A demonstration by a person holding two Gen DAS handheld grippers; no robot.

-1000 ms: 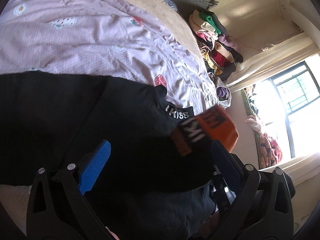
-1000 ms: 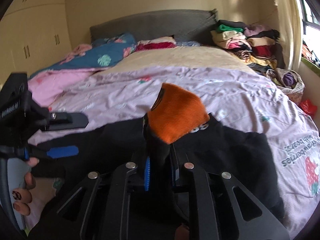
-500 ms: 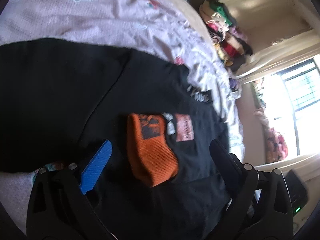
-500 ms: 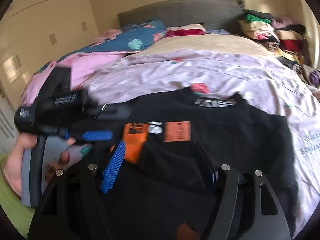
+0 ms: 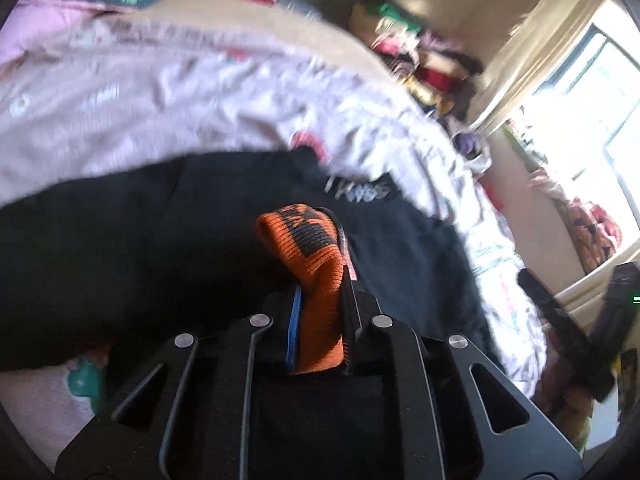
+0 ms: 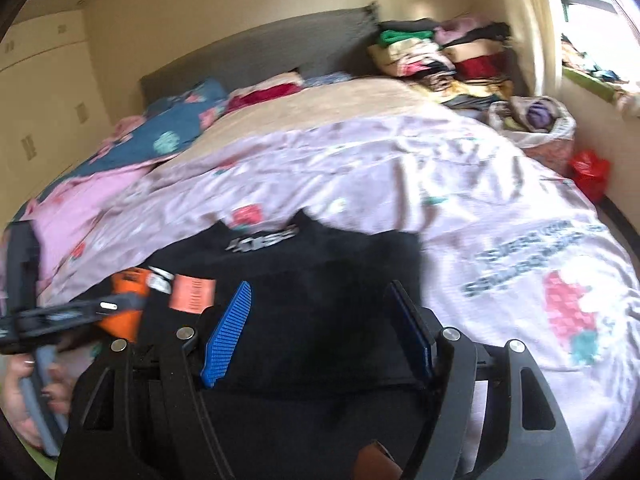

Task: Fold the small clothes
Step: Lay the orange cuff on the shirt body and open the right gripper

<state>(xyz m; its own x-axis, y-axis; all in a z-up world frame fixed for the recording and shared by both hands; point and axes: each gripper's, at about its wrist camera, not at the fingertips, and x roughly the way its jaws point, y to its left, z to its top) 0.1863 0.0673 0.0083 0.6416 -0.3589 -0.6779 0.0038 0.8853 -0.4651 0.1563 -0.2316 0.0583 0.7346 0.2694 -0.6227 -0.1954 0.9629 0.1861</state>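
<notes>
A black garment [image 5: 120,248] with an orange ribbed cuff [image 5: 316,272] lies spread on the pink bedspread [image 5: 160,112]. My left gripper [image 5: 320,300] is shut on the orange cuff and holds it up off the black cloth. In the right wrist view the garment [image 6: 320,320] lies under my right gripper [image 6: 320,320], which is open and empty above it. The left gripper [image 6: 80,312] shows there at the left, clamped on the orange cuff [image 6: 124,312], beside an orange tag [image 6: 192,294].
A stack of folded clothes [image 6: 440,56] sits at the bed's far right by the grey headboard [image 6: 260,48]. Pillows [image 6: 172,128] lie at the back left. A bag [image 6: 536,120] and a window [image 5: 600,92] are on the right.
My left gripper has shut on the orange cuff, which lay loose on the garment half a second ago. My right gripper, shut on the cuff a second ago, let go and stays open.
</notes>
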